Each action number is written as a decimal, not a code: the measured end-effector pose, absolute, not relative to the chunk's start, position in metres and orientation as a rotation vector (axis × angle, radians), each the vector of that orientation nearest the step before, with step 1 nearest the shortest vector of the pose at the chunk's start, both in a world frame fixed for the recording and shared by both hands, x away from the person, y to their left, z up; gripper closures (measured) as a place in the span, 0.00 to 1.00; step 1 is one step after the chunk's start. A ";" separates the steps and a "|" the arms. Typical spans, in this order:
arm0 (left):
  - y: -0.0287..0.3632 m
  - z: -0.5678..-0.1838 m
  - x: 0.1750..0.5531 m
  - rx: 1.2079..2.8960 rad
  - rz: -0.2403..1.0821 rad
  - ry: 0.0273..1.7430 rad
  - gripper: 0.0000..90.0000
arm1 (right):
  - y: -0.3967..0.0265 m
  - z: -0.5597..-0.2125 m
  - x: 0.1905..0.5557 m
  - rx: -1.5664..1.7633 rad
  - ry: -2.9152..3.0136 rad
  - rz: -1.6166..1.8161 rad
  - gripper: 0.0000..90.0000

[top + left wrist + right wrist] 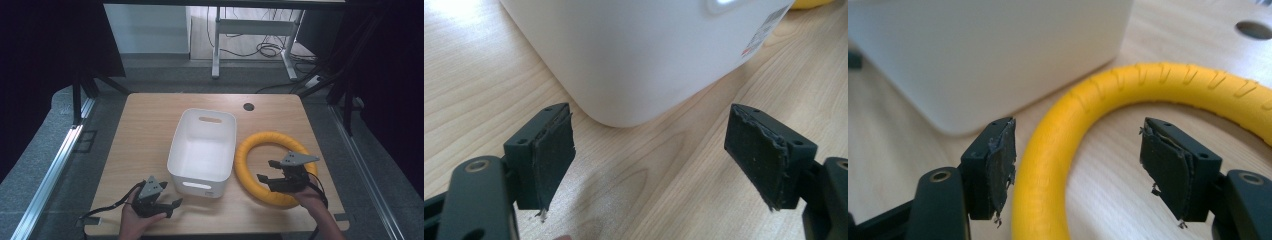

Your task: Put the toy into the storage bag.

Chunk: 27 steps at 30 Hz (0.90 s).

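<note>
Item: yellow ring [1048, 165] | right claw [1078, 165] released, straddling its near-left arc | I am centring pads before clenching | left claw [649, 155] released, idling near white bin [639, 55].

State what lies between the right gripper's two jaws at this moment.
The yellow ring passes between the open jaws of the right gripper in the right gripper view; the pads do not press on it.
</note>
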State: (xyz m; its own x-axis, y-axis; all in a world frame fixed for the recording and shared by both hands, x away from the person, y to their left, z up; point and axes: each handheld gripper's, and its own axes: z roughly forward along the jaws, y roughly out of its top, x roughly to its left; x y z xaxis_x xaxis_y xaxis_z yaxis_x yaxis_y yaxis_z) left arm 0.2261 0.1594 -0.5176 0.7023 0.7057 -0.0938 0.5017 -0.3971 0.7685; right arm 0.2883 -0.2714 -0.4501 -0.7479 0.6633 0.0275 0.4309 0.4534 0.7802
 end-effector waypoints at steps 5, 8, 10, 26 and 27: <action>0.160 -0.517 0.226 2.086 0.328 0.919 0.22 | -0.263 -0.443 0.291 0.880 2.577 1.033 0.35; 0.160 -0.518 0.225 2.091 0.341 0.921 0.22 | -0.255 -0.445 0.291 0.864 2.650 0.940 0.35; 0.160 -0.518 0.226 2.097 0.347 0.919 0.21 | -0.249 -0.450 0.292 0.849 2.708 0.874 0.35; 0.157 -0.522 0.227 2.114 0.349 0.920 0.21 | -0.234 -0.483 0.308 0.818 2.916 0.591 0.38; 0.157 -0.522 0.227 2.117 0.347 0.919 0.21 | -0.233 -0.484 0.308 0.809 2.928 0.577 0.38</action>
State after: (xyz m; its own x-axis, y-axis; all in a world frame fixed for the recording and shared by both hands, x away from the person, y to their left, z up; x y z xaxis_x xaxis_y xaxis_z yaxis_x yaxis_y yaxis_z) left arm 0.2271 0.1573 -0.5222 0.7002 0.7117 -0.0565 0.4965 -0.4286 0.7548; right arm 0.3081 -0.2331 -0.4843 -0.8618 0.5047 0.0507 0.4862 0.7933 0.3665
